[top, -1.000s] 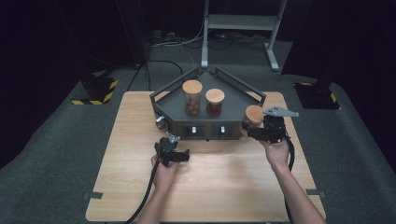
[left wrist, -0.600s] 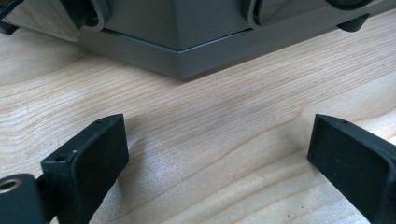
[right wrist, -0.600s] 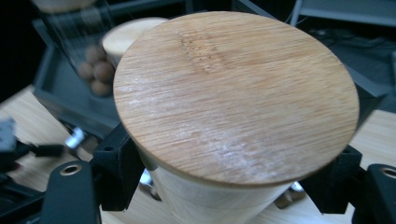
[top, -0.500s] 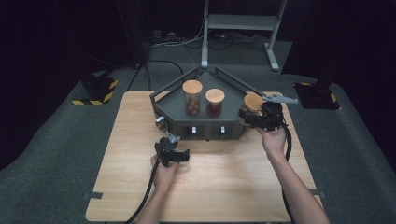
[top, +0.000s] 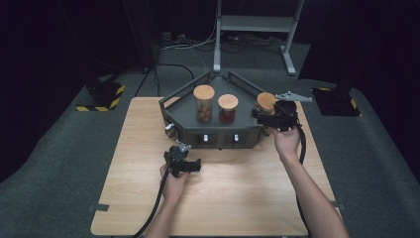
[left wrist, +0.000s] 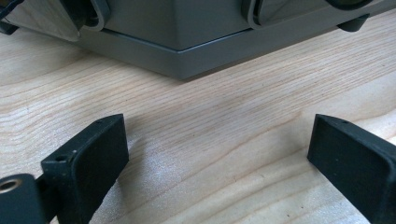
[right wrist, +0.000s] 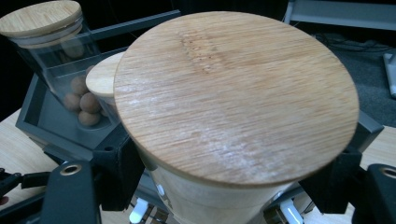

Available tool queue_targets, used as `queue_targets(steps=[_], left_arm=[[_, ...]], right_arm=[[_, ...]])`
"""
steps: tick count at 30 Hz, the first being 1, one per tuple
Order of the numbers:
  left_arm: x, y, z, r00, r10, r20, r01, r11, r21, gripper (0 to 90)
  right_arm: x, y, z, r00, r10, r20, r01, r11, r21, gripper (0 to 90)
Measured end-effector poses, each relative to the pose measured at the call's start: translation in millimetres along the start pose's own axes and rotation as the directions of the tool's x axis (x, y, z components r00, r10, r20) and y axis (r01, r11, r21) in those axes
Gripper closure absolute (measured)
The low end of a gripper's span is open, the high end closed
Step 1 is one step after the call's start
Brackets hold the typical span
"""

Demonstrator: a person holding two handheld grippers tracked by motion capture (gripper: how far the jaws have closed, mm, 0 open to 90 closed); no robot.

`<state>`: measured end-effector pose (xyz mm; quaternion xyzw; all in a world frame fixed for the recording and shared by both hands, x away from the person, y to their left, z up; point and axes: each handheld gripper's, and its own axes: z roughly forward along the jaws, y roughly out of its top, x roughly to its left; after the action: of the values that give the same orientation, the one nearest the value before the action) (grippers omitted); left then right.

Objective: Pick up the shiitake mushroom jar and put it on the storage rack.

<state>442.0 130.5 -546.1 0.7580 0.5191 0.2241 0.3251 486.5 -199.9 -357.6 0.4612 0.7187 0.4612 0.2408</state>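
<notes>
Jaws of my right gripper (top: 270, 115) are clamped on a glass jar with a round bamboo lid (right wrist: 233, 93), gripping it just under the lid at the right end of the dark grey angular tray (top: 188, 119). Two more bamboo-lidded jars stand in the tray to its left: one with red contents (top: 228, 109), and farther left one with brown balls (top: 204, 103). My left gripper (top: 184, 163) rests low over the pale wooden table (top: 247, 193) near the tray's front, jaws wide apart, holding nothing.
</notes>
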Motion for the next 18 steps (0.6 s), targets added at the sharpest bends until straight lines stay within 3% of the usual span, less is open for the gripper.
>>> queue_targets(steps=[9, 18], left_arm=[[0.0, 0.0, 0.0, 1.0, 0.0, 0.0, 0.0, 1.0, 0.0, 5.1], [0.0, 0.0, 0.0, 1.0, 0.0, 0.0, 0.0, 1.0, 0.0, 5.1]], right_arm=[[0.1, 9.0, 14.2, 1.0, 0.004, 0.001, -0.004, 1.0, 0.011, 25.3], [5.5, 12.5, 34.1, 0.9991, -0.018, 0.04, 0.016, 0.999, 0.037, 25.3]])
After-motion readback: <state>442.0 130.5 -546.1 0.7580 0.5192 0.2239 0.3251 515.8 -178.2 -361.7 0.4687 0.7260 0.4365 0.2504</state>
